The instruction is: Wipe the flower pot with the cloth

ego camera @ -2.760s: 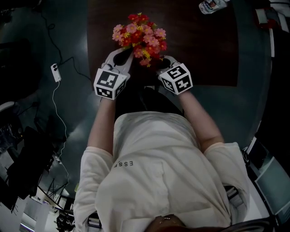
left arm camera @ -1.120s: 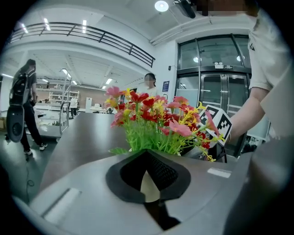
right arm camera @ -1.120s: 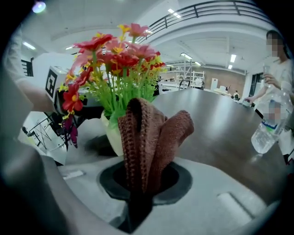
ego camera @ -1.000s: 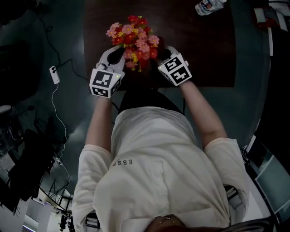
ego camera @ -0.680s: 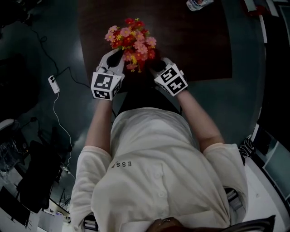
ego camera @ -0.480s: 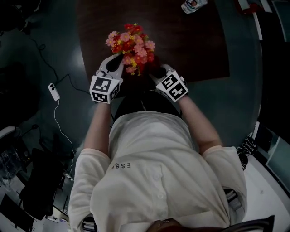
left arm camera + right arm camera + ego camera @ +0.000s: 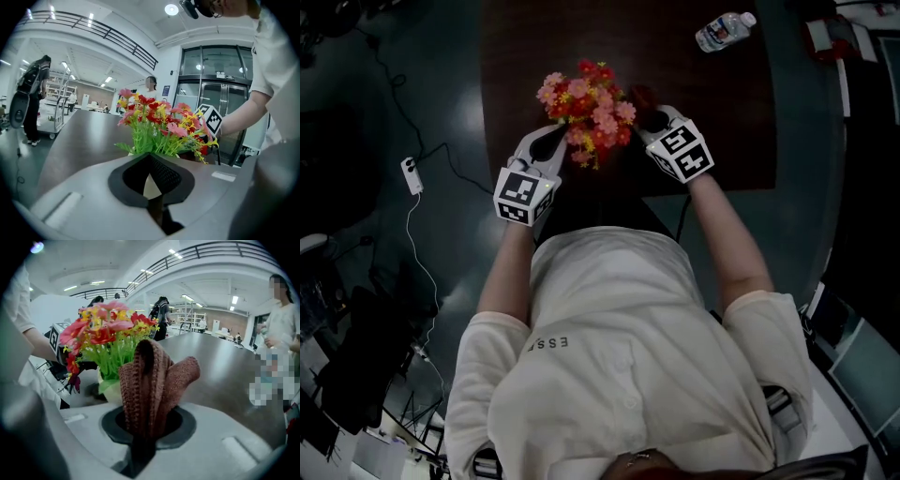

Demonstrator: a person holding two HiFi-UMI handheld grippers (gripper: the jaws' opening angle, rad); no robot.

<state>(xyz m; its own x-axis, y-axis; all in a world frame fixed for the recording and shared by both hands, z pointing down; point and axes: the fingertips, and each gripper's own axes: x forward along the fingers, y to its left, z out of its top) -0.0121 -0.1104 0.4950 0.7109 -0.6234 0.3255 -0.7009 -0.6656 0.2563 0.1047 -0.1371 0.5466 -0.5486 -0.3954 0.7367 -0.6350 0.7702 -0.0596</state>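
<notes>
The flower pot, pale and filled with red, pink and yellow flowers, stands near the edge of a dark table, just in front of the person. The left gripper is at the pot's left side. Its 2 jaws meet at the tips with a pale sliver of the pot between the pads, so it seems clamped on the rim, though the blooms hide the contact from above. The right gripper is just to the right of the pot, clenched on a folded brown knit cloth that stands up out of its jaws, close beside the pot's wall. A water bottle lies well beyond the pot, toward the table's far right.
</notes>
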